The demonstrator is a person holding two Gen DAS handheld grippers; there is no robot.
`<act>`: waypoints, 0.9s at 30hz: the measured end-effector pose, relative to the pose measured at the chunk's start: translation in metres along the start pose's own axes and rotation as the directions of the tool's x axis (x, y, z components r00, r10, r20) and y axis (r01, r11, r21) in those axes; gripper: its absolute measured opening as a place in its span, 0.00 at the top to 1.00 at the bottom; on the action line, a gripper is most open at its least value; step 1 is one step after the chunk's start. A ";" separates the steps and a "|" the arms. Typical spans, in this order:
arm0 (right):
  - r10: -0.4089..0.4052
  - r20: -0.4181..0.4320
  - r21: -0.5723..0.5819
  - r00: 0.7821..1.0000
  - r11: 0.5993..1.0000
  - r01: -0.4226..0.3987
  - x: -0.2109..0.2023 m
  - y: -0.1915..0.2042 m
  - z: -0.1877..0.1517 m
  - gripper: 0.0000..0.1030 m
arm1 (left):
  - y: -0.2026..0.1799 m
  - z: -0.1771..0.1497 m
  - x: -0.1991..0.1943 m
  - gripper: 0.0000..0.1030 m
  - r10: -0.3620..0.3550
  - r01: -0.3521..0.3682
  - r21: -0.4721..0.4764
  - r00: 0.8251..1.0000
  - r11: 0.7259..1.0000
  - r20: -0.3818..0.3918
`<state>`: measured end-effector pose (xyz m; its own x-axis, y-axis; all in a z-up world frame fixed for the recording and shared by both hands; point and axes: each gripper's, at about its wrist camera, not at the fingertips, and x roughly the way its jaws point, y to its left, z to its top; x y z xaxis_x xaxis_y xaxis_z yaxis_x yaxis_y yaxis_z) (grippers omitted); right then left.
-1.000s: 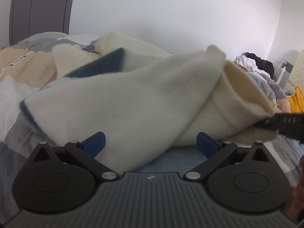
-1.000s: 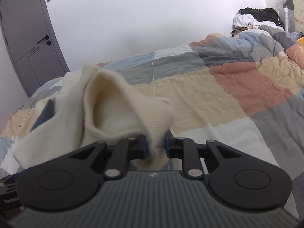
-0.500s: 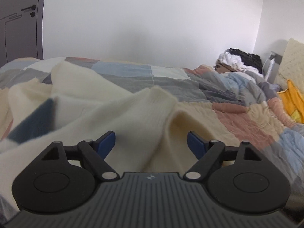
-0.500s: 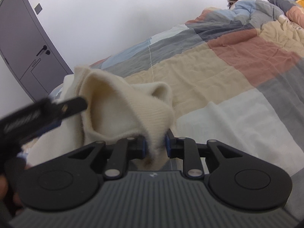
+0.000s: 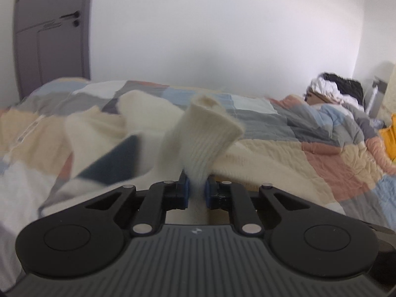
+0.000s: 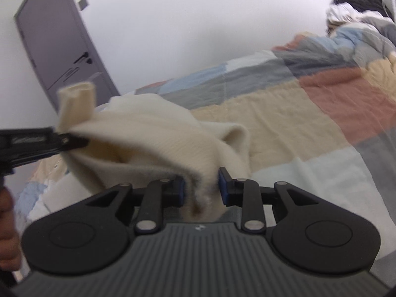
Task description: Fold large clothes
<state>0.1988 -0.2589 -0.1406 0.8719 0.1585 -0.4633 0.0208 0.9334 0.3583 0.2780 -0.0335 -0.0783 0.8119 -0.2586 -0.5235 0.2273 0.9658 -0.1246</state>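
Barely started, I'd say: the cream sweater (image 6: 158, 143) is bunched in the air over the patchwork quilt (image 6: 284, 113), nothing folded yet. Left gripper (image 5: 196, 191) just clamped onto a ribbed cuff (image 5: 210, 133); right gripper (image 6: 201, 189) has just been loosening, knit between its jaws.

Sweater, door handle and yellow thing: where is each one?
cream sweater (image 5: 205, 138): left wrist view, on the ribbed cuff sticking up.
door handle (image 6: 83, 58): right wrist view, on the dark lever of the grey door.
yellow thing (image 5: 389, 139): left wrist view, on its middle at the right edge.
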 end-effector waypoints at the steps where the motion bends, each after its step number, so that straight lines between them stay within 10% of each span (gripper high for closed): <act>1: 0.026 0.003 -0.030 1.000 0.999 -0.026 -0.003 0.006 -0.001 0.67 | 0.009 -0.006 -0.013 0.86 0.004 -0.004 -0.027 1.000 1.000 -0.001; 9: 0.126 -0.054 -0.205 0.991 0.969 -0.134 -0.013 0.046 -0.010 0.67 | 0.062 -0.073 -0.068 0.87 0.005 -0.008 -0.218 1.000 0.976 -0.017; 18: 0.041 -0.130 -0.247 0.991 0.966 -0.072 -0.006 0.063 -0.017 0.62 | 0.090 -0.107 -0.042 0.84 -0.053 0.028 -0.359 0.997 0.933 -0.060; 27: 0.056 -0.082 -0.286 0.995 0.955 -0.077 -0.005 0.087 -0.022 0.28 | 0.133 -0.119 -0.025 0.80 -0.163 0.105 -0.556 0.985 0.825 -0.056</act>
<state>0.1852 -0.1716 -0.1254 0.8289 0.2362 -0.5071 -0.1871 0.9714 0.1465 0.2238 0.1037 -0.1815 0.7322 -0.4115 -0.5426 -0.0261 0.7792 -0.6262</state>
